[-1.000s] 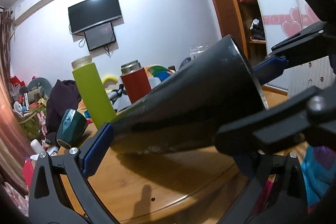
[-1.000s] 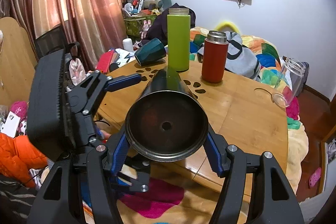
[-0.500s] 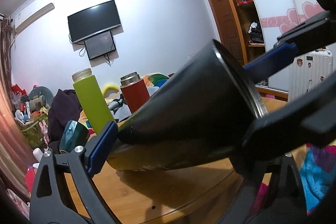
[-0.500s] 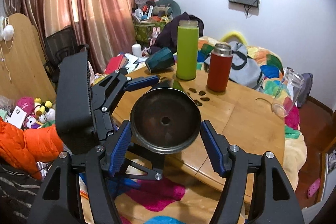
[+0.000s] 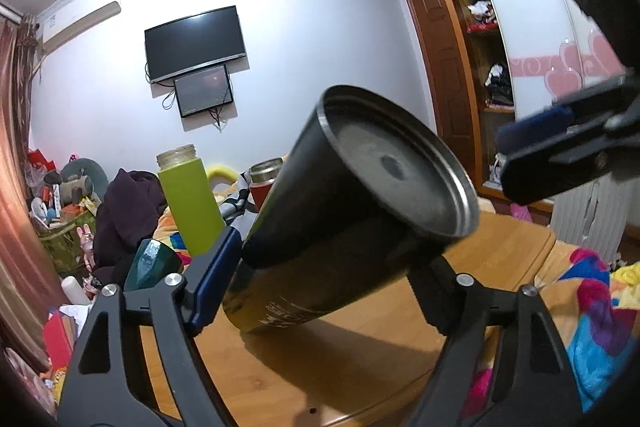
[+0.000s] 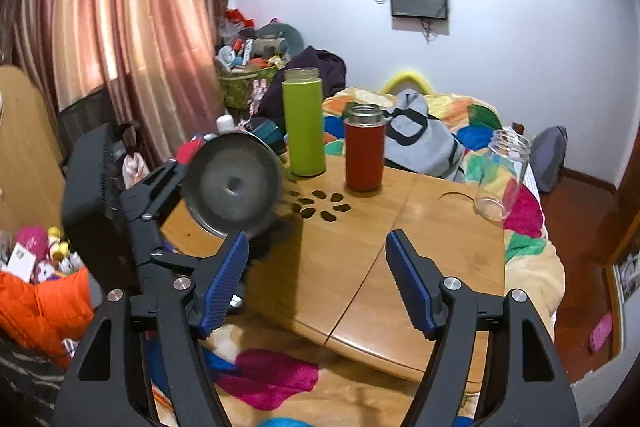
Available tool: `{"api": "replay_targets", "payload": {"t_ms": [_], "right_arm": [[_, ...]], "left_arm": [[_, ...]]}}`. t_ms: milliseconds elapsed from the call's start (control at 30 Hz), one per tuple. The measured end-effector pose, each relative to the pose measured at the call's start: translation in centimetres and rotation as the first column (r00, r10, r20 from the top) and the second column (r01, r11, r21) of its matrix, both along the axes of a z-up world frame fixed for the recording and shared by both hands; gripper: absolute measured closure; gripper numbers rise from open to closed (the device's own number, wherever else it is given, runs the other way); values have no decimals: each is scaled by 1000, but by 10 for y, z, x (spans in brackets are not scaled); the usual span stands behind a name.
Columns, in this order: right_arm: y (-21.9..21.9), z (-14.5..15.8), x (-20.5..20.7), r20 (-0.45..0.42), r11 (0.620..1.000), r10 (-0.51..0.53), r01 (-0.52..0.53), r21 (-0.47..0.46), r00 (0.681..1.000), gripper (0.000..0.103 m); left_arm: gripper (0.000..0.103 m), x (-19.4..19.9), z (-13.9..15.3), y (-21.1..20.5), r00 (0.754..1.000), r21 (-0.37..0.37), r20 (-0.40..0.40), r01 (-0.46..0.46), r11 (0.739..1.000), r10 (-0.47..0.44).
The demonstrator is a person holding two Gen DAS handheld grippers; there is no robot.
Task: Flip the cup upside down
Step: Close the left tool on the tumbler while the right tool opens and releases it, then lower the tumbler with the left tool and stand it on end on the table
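The black metal cup [image 5: 344, 223] is tilted, its flat steel base [image 5: 396, 167] pointing up and right, its mouth end low over the wooden table [image 5: 320, 371]. My left gripper [image 5: 320, 287] is shut on the cup's body. In the right wrist view the cup [image 6: 234, 185] shows base-on at the left, held by the left gripper. My right gripper [image 6: 316, 287] is open and empty, back from the cup over the table's [image 6: 400, 259] near edge.
A green bottle [image 6: 303, 123], a red flask [image 6: 364, 151] and a clear glass jar [image 6: 504, 175] stand on the table. A dark green mug [image 5: 150, 263] lies at the left edge. A bed with a colourful quilt lies behind.
My right gripper has opened, let go of the cup's base end and pulled back. My left gripper has tipped the cup so its base rises.
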State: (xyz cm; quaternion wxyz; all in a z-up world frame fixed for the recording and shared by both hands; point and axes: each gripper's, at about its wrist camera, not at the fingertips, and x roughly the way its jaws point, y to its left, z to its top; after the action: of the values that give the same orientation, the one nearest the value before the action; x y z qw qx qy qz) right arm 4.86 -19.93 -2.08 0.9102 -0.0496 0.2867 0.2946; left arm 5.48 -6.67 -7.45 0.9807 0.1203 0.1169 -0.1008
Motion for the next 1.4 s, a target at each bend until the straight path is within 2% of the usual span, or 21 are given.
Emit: {"api": "replay_targets", "payload": {"t_ms": [233,433,767,1067,1400], "right_arm": [[-2,-7,13,0,999,-34,34,-12,999,35],[-5,-11,23,-9,998,-61,61,7,998,35],[-4,-11,32,16,992,-122,121,18,992,35],[-4,-8,37,31,986,-155,153,65,987,35],[-6,-12,45,4,980,-173,172,100,985,35]], "left_arm": [[31,6,16,11,1000,-50,-21,8,999,-9],[34,11,30,24,996,-105,-67,44,993,-52],[35,34,52,43,966,-244,-210,96,965,-150],[35,60,61,45,943,-274,-282,96,957,-176],[36,77,62,59,933,-328,-312,72,942,-180]]}}
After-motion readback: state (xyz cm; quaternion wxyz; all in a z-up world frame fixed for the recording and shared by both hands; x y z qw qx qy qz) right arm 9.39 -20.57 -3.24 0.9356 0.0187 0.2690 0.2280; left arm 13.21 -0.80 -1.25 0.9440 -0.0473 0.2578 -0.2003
